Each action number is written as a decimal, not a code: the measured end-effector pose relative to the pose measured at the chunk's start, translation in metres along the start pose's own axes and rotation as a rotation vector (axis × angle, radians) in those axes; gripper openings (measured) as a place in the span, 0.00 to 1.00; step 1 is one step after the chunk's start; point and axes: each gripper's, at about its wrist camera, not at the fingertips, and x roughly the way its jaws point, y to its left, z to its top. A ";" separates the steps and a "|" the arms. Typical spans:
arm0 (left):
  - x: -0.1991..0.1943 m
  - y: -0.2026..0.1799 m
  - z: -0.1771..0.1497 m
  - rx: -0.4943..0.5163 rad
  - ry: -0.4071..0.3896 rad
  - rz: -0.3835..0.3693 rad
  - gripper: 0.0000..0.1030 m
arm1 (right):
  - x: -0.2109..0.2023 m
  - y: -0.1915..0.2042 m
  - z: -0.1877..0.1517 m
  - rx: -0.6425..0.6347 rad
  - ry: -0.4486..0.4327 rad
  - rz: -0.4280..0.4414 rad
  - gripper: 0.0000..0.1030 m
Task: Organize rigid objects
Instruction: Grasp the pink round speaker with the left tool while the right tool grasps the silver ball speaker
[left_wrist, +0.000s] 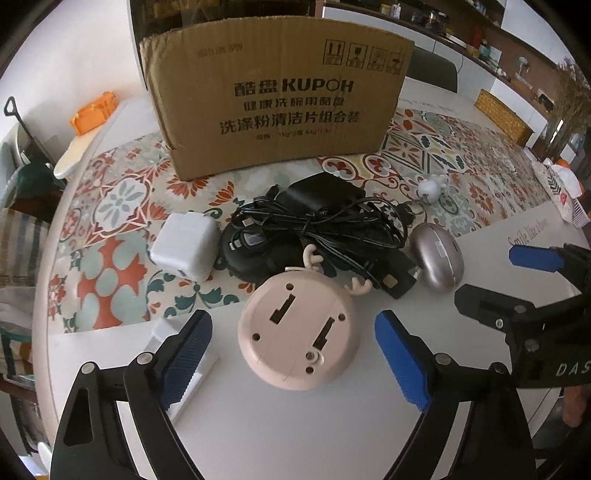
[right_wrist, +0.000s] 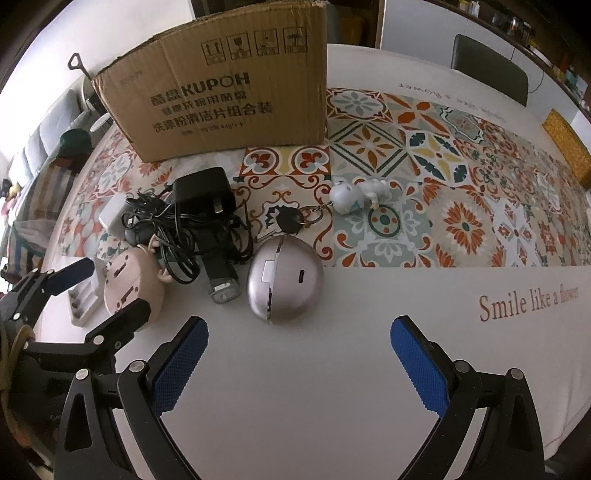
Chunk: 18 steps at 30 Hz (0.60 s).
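Only the right wrist view shows the key (right_wrist: 289, 220) clearly.

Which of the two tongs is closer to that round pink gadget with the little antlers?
Left. The left tongs straddle the round pink plastic gadget with antlers, open, pads apart from it. The right tongs sit off to its right, facing the silver egg-shaped case.

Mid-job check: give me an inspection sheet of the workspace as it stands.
Surface: white tablecloth with patterned tile runner.
Job's things: pink round antlered gadget face down; silver egg-shaped case; white cube charger; white figurine keyring; brown cardboard box upright behind.
Clutter: white ridged tray at the near-left edge.
Grippers: left tongs open around the gadget, not touching; right tongs open, empty.
Cables: black adapter with tangled cord.
Surroundings: chair, shelves.
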 end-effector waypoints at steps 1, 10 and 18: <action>0.003 0.000 0.000 -0.001 0.006 -0.004 0.88 | 0.002 0.000 0.000 0.000 0.003 0.000 0.97; 0.022 -0.001 0.000 0.008 0.041 -0.005 0.81 | 0.013 -0.003 0.001 0.005 0.025 0.006 0.97; 0.032 0.000 0.001 -0.009 0.057 -0.010 0.77 | 0.018 -0.002 0.004 0.001 0.024 0.013 0.97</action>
